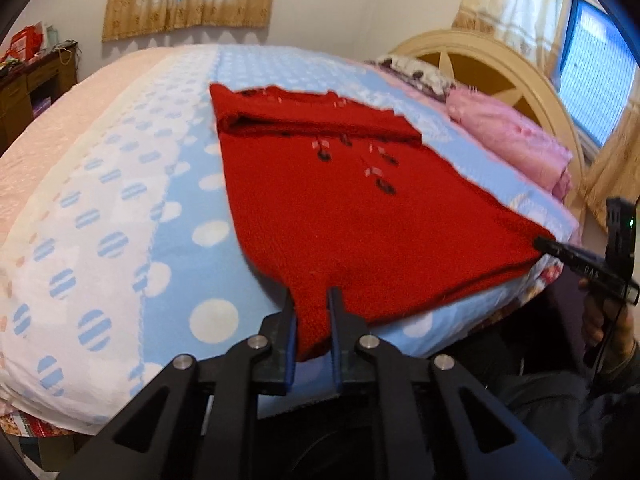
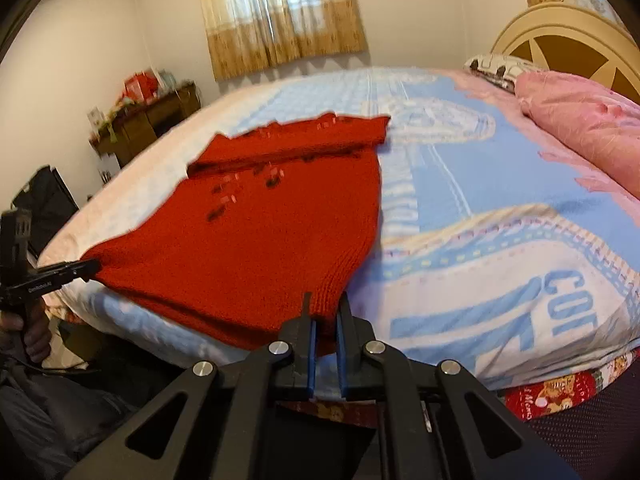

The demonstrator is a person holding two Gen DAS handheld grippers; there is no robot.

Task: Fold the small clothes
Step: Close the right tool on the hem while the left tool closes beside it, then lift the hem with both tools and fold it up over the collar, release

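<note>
A red knitted sweater (image 1: 344, 224) with dark buttons lies on the bed, its far end folded over into a band. My left gripper (image 1: 312, 300) is shut on the near left corner of its hem. My right gripper (image 2: 324, 304) is shut on the near right corner of the sweater (image 2: 256, 248). The right gripper's fingers (image 1: 560, 250) show at the sweater's right corner in the left wrist view, and the left gripper's fingers (image 2: 76, 270) show at the left corner in the right wrist view.
The bed has a blue and white dotted blanket (image 1: 120, 240) with lettering (image 2: 520, 280). A pink folded quilt (image 1: 516, 140) and a pillow lie by the cream headboard (image 1: 492, 60). A wooden desk (image 2: 148, 120) stands by the far wall.
</note>
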